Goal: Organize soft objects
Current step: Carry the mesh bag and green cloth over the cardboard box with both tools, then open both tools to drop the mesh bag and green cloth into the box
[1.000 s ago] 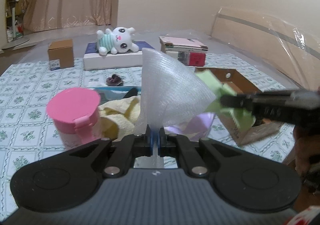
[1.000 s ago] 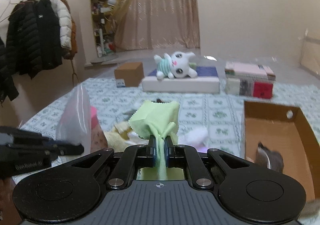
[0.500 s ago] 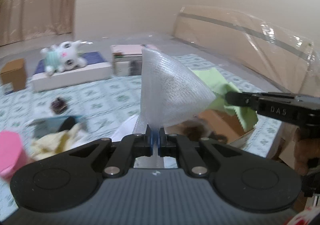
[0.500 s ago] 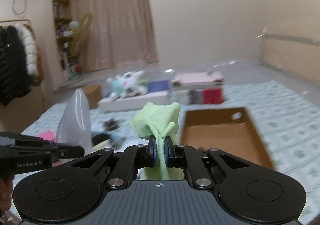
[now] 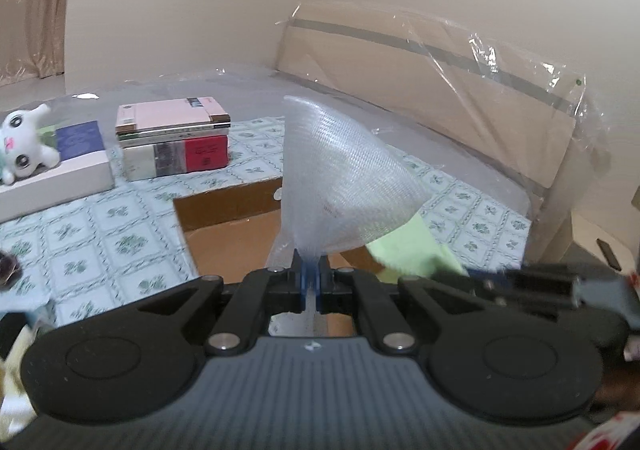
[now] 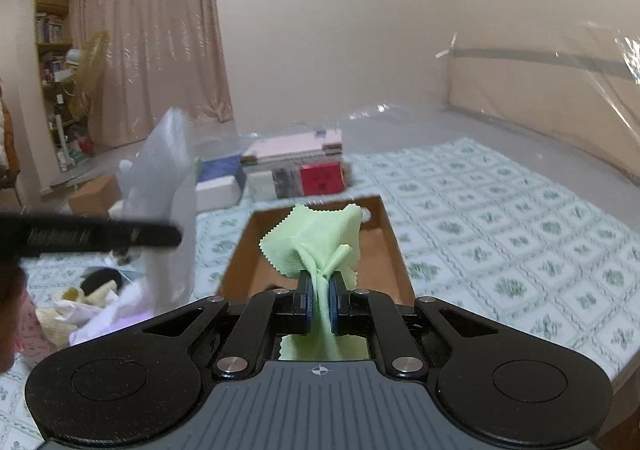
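My left gripper (image 5: 310, 278) is shut on a translucent bubble-wrap sheet (image 5: 340, 185) that fans upward in front of the open cardboard box (image 5: 228, 234). My right gripper (image 6: 319, 292) is shut on a light green cloth (image 6: 316, 236), held above the same cardboard box (image 6: 384, 250). In the left wrist view the green cloth (image 5: 412, 254) and the right gripper's arm (image 5: 540, 286) show at lower right. In the right wrist view the bubble-wrap sheet (image 6: 168, 185) and the left gripper's dark finger (image 6: 100, 236) appear at left.
A stack of books (image 5: 176, 141) and a white plush toy (image 5: 20, 145) on a flat white box lie at the far side of the patterned bedspread. A heap of soft items (image 6: 92, 306) sits left of the box. A plastic-wrapped headboard (image 5: 460, 97) runs along the right.
Both grippers have swung right, away from the pink container and soft heap, and now hold their bubble wrap and green cloth over the cardboard box. Both grips are unchanged.
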Demonstrator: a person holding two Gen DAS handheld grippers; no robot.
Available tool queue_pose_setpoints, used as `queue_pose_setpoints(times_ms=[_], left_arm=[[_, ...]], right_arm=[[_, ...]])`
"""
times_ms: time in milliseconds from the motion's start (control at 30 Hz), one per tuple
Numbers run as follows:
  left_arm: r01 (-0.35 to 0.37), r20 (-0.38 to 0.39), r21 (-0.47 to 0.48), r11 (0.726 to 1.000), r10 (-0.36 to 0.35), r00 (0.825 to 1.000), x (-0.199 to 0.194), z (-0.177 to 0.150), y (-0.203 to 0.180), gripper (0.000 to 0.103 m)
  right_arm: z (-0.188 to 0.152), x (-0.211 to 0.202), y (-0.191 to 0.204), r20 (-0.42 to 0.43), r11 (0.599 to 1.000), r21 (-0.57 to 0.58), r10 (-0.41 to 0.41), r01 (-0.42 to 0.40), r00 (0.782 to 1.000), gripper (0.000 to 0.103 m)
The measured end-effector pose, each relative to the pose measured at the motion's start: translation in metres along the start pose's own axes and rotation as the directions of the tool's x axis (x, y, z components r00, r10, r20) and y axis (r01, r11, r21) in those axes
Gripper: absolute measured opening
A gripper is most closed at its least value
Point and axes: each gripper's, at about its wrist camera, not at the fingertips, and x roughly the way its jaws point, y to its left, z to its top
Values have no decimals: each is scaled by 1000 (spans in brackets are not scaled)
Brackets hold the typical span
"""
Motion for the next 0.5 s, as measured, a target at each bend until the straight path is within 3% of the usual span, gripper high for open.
queue_pose_setpoints(times_ms=[167,367,433,500], left_arm=[[-19,-37,24,1000,20,999,42,-4,10,3],[-44,-155,56,997,52,986,88,-29,26,4],[-46,-176,47,998,54,983,97,-37,33,7],[-46,-184,32,998,51,982,101,-39,38,17]], right_arm=[[-13,18,-12,-42,1000,24,-6,7,999,8],[-25,41,-18,-93,999,31,-6,9,996,8],[-26,48,-19,-105,1000,29,-5,8,994,8],[-27,54,-20,-116,1000,30,-3,6,993,8]])
